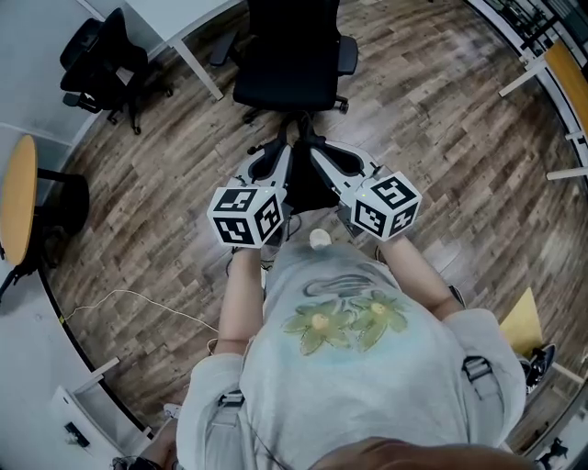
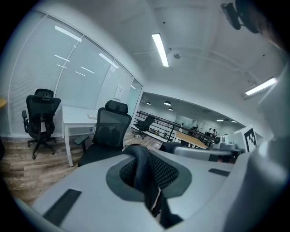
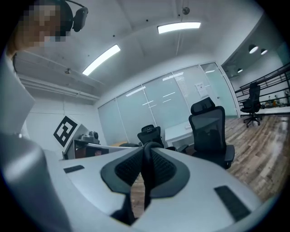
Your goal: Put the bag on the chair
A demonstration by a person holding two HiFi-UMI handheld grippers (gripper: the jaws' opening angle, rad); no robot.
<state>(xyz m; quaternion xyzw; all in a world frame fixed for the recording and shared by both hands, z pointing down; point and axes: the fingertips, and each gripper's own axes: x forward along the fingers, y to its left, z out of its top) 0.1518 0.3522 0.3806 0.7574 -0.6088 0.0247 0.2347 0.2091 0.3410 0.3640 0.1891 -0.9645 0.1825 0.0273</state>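
Filling the head view: floor (image 1: 441,138), wood planks, bent at the edges by the lens.
Person: shirt (image 1: 354,367) takes the lower middle of that view; the head is cut off at the bottom edge; bare forearms reach up the frame.
Chair (image 1: 289,55): black, top centre of the head view, its back cut by the top edge and its base partly hidden behind the grippers. It also shows left of centre in the left gripper view and right of centre in the right gripper view.
Second chair (image 1: 101,55): black, upper left of the head view, beside a white desk (image 1: 184,27) that the top edge cuts.
Bag (image 1: 308,188): black, centre of the head view, hanging between left gripper (image 1: 287,151) and right gripper (image 1: 312,151), just under the chair's base in the frame and not on the seat. Only a dark wedge shows, so its shape is hard to make out.
Left gripper fingers: pressed together on a black strap (image 2: 146,181), whose lower end drops out of sight.
Right gripper fingers: likewise clamped on a strap, which runs down between the pads.
Cubes: marker cubes (image 1: 246,216) hide both hands.
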